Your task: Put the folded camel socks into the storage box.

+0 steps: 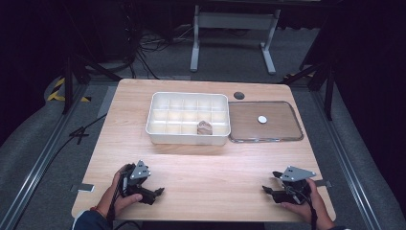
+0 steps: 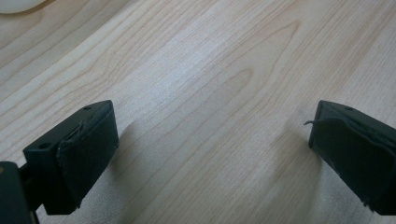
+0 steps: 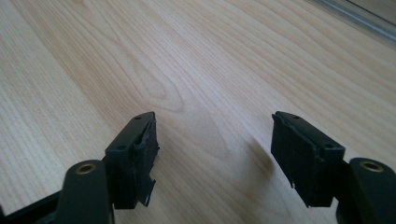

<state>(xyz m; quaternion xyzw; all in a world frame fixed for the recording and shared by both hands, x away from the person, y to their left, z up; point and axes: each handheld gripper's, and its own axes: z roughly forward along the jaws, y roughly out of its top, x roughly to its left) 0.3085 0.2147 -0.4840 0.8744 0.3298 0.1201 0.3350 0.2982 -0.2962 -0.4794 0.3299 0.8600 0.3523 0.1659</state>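
Observation:
My left gripper (image 1: pixel 155 194) rests low over the near left of the wooden table (image 1: pixel 206 167), held in a hand, with its jaws wide apart. In the left gripper view the left gripper (image 2: pixel 215 126) has only bare wood between its pads. My right gripper (image 1: pixel 269 181) sits at the near right, also in a hand, jaws pointing left. In the right gripper view the right gripper (image 3: pixel 215 135) stands open with nothing between its fingers.
A white compartment tray (image 1: pixel 189 94) stands at the table's middle back, with a small brownish object (image 1: pixel 205 128) in one front cell. To its right lies a clear lid (image 1: pixel 277 124) with a white disc (image 1: pixel 262 119) on it. Cables and a stand are beyond the table.

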